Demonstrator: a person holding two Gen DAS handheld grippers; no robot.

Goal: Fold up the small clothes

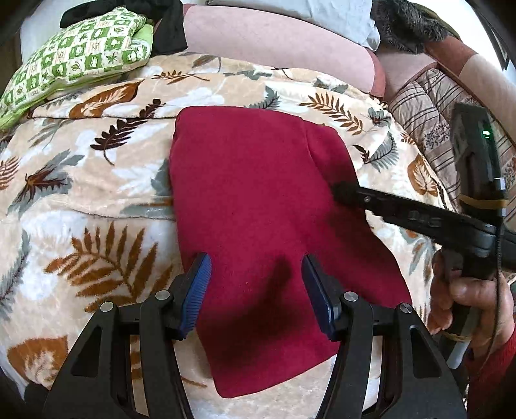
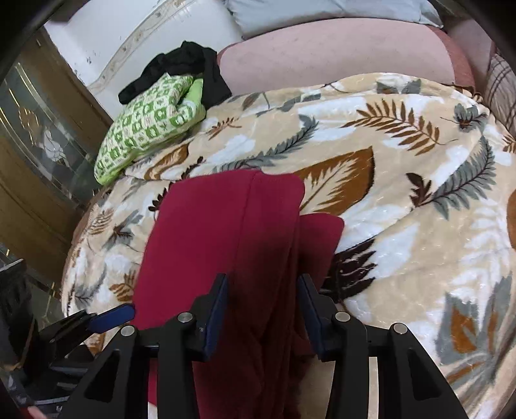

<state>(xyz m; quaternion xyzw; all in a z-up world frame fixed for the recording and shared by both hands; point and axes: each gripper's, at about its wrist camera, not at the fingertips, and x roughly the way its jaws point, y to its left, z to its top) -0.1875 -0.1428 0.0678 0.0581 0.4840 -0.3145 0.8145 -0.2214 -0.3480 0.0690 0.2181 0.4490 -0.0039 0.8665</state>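
Observation:
A dark red garment (image 1: 258, 199) lies folded into a long panel on the leaf-patterned blanket (image 1: 96, 180). My left gripper (image 1: 255, 258) hovers over its near half, blue pads wide apart, open, nothing held. My right gripper (image 1: 342, 190), held by a hand (image 1: 467, 296), reaches in from the right and its tip meets the garment's right edge. In the right wrist view the right gripper (image 2: 262, 278) stands open astride a lengthwise fold of the red garment (image 2: 219, 225); the pads do not press the cloth. One of the left gripper's fingers (image 2: 113, 317) shows at lower left.
A green checked pillow (image 1: 80, 54) with a black garment (image 1: 167, 25) on it lies at the back left. A pink cushion (image 1: 274, 48) runs along the back, a striped quilt (image 1: 429, 106) at the right. A wooden glass-fronted cabinet (image 2: 42, 145) stands beside the bed.

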